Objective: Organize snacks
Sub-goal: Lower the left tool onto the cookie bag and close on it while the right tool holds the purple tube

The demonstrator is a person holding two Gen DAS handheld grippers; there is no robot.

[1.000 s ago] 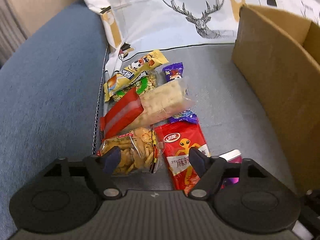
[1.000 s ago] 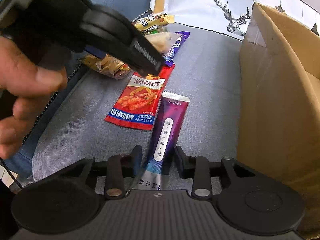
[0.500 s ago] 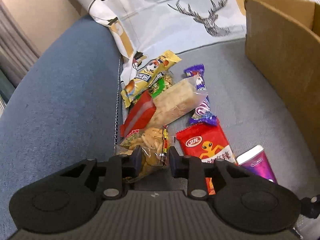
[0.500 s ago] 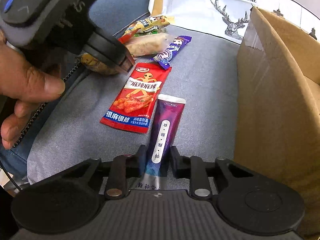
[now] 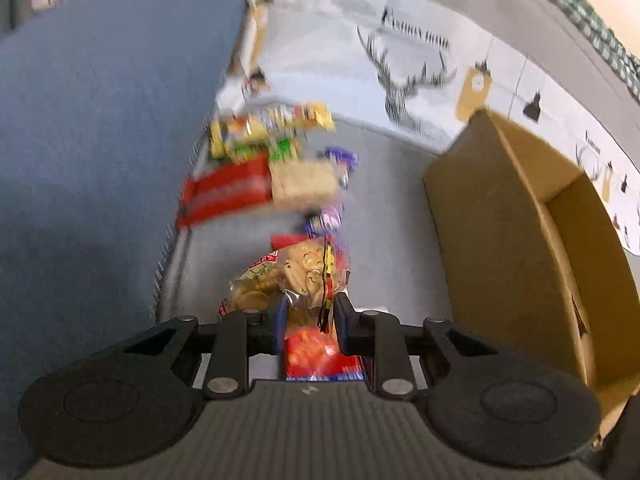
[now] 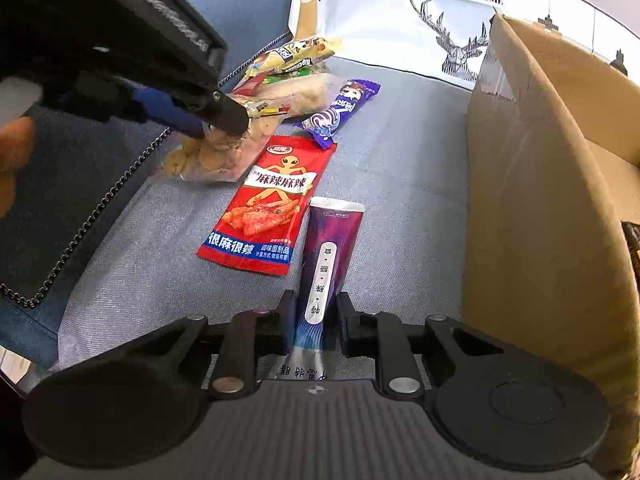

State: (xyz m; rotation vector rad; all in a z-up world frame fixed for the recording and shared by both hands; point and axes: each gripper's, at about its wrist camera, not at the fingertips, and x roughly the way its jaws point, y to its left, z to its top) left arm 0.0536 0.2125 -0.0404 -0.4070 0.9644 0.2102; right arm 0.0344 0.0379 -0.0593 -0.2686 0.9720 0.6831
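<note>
Beside the "FASHION HOME" cushion [image 6: 400, 12], your left gripper [image 5: 309, 322], angled down, clamps a clear cracker bag [image 5: 294, 276]; your right gripper [image 6: 313, 326] pinches the purple sachet [image 6: 328, 248] near the cardboard box [image 6: 532, 200].

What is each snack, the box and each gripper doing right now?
Left gripper: shut on the cracker bag.
Cracker bag: pinched, partly lifted off the cushion.
Right gripper: shut on the purple packet.
Purple packet: gripped at its near end, lying on the cushion.
Red spicy packet: lying flat, untouched.
Purple candy bar: lying flat, untouched.
Cardboard box: open at the top.
</note>
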